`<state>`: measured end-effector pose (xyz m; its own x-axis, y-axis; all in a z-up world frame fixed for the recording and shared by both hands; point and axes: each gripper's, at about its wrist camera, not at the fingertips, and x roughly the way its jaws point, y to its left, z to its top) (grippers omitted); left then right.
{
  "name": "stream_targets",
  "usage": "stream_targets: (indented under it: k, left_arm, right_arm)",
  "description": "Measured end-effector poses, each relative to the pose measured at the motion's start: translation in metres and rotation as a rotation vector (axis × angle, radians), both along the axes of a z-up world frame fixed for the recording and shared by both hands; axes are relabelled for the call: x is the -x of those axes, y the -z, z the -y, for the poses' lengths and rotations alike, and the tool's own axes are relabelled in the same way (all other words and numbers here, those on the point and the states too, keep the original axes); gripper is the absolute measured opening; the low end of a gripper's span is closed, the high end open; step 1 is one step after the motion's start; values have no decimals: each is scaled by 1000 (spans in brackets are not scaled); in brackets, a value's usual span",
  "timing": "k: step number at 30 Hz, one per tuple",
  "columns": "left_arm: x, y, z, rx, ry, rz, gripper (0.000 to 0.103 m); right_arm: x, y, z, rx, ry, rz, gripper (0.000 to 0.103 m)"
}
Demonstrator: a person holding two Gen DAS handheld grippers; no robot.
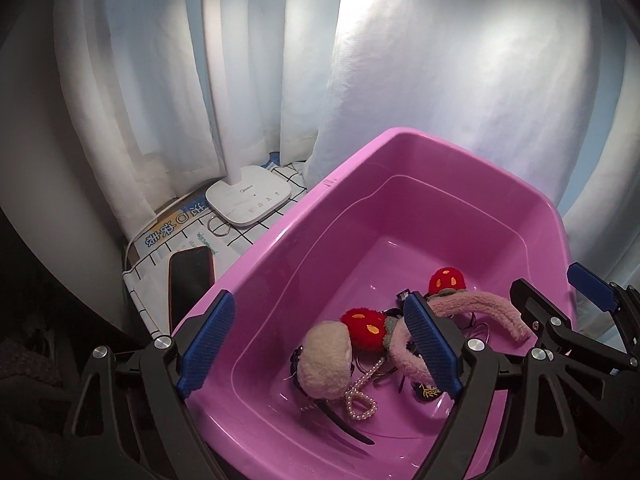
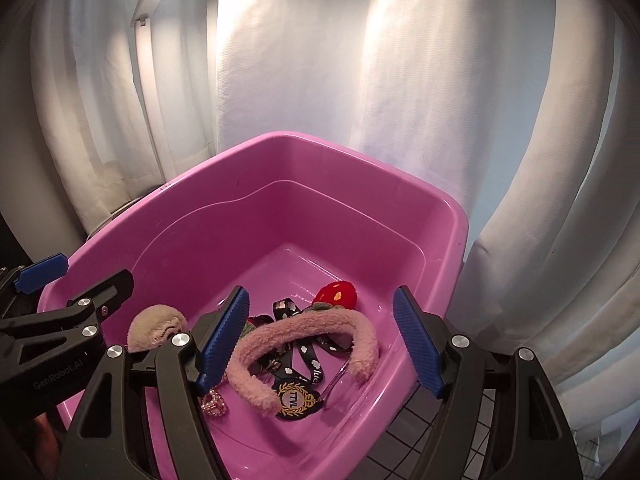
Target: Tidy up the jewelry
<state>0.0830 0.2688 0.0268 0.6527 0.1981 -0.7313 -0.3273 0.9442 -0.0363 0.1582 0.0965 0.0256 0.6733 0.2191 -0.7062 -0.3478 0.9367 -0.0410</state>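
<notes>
White curtains [image 1: 440, 80] hang behind; a lit white desk lamp [image 1: 248, 200] stands on the counter's grid-patterned cloth [image 1: 240, 236].

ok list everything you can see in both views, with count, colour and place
tub: 1, pink, centre
fuzzy headband: 1, pink, in tub
strawberry plushies: 2, red, in tub
pom-pom: 1, cream, in tub
pearl string: 1, white, tub floor
lanyard: 1, black, under headband
badge: 1, black-gold, tub floor
lamp: 1, white, behind tub's left
phone: 1, black, left of tub
curtain: white, backdrop
left hand-held gripper: open, over tub
right hand-held gripper: open, over tub
</notes>
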Motion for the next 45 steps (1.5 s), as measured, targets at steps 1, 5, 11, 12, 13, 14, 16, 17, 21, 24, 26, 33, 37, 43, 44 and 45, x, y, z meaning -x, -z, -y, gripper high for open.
stream_targets:
  k: [1, 5, 11, 12, 13, 14, 16, 17, 21, 24, 26, 33, 37, 43, 44, 45]
  left_arm:
    - [1, -1, 1, -3, 0, -1, 88]
    - [3, -3, 5, 8, 10, -8, 92]
    - [8, -5, 14, 10, 19, -22, 95]
    - [9, -5, 16, 4, 16, -27, 95]
    - [11, -5, 16, 2, 15, -30, 95]
    - [12, -6, 18, 4, 17, -31, 95]
    - [14, -6, 20, 6, 20, -33, 95]
    - [15, -6, 21, 7, 21, -34, 95]
    - [18, -6, 23, 5, 13, -38, 95]
    - [21, -8, 25, 1, 9, -38, 95]
    - [21, -9, 27, -2, 8, -38, 95]
    - [24, -11, 32, 2, 10, -35, 95]
    - [27, -13, 36, 0, 15, -29, 95]
    - [30, -15, 39, -6, 15, -27, 95]
    - [30, -15, 39, -8, 13, -28, 95]
    - [30, -16, 39, -11, 11, -29, 95]
  right_arm:
    - [2, -1, 2, 0, 4, 3, 71]
    - [8, -5, 11, -10, 26, 12, 71]
    - [19, -6, 23, -8, 51, 10, 71]
    - [21, -5, 25, -7, 52, 9, 71]
    - [23, -6, 27, -7, 53, 9, 71]
    - [26, -6, 29, -7, 56, 10, 71]
    - [30, -5, 34, -4, 61, 11, 71]
    - [32, -5, 36, -5, 64, 10, 71]
    - [39, -4, 46, -7, 79, 10, 71]
    - [42, -5, 52, -3, 87, 14, 71]
    - [45, -6, 55, -3, 89, 17, 71]
    - [52, -10, 61, 0, 88, 31, 71]
    - [54, -11, 63, -4, 85, 31, 71]
    - [57, -13, 65, -7, 85, 37, 71]
    - [57, -13, 65, -8, 87, 37, 71]
    - [58, -14, 65, -9, 86, 37, 71]
